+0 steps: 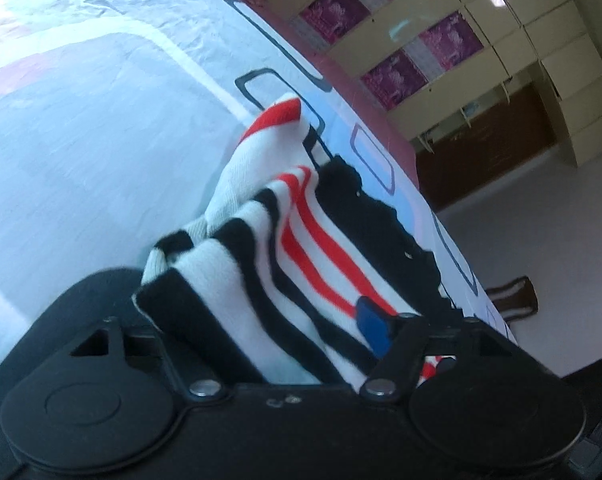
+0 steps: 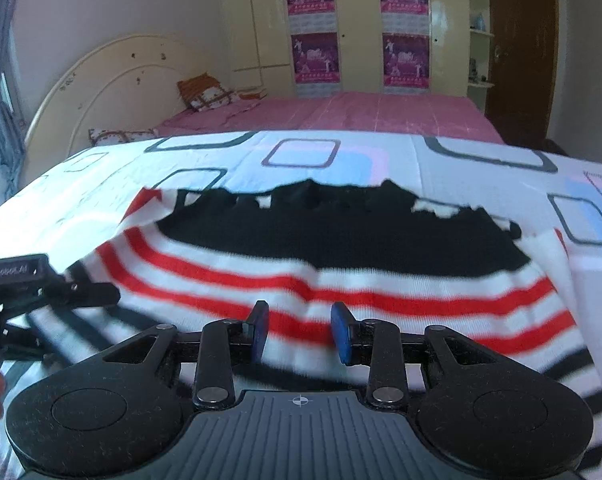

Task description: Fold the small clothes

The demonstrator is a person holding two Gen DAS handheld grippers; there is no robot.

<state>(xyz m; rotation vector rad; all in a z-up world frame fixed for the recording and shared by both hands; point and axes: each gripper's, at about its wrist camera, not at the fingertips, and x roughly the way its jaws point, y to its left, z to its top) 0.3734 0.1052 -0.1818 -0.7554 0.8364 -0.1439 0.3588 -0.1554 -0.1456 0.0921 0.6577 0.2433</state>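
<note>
Striped knitwear (image 2: 341, 280), a small garment banded in black, white and red with a broad black panel at its far side, lies spread on the patterned bedsheet (image 2: 381, 156), with the pink bed (image 2: 381, 112) beyond it and the poster-covered wardrobe (image 2: 357, 24) further back still. It looks soft, light and limp: in the left wrist view a bunched fold of it (image 1: 285, 240) rises off the sheet and drapes in loose ridges, so it will likely sag and slide rather than keep any shape, and the knit may stretch if pulled by a single layer. The left gripper (image 1: 341, 332) has that fold packed between its fingers, one blue pad (image 1: 375, 328) showing against the cloth, so it appears clamped on the garment's near-left edge. The right gripper (image 2: 301, 332) sits over the near hem with its blue pads (image 2: 343, 332) set a moderate gap apart; striped cloth shows between them, but I cannot tell whether they touch it, and they do not look closed on it. Seen from the right wrist, the left gripper (image 2: 41, 280) is just beside the garment's left edge. Good holds would be the hem corners or side seams, pinching all layers together and lifting both sides evenly so the fold lands flat.
</note>
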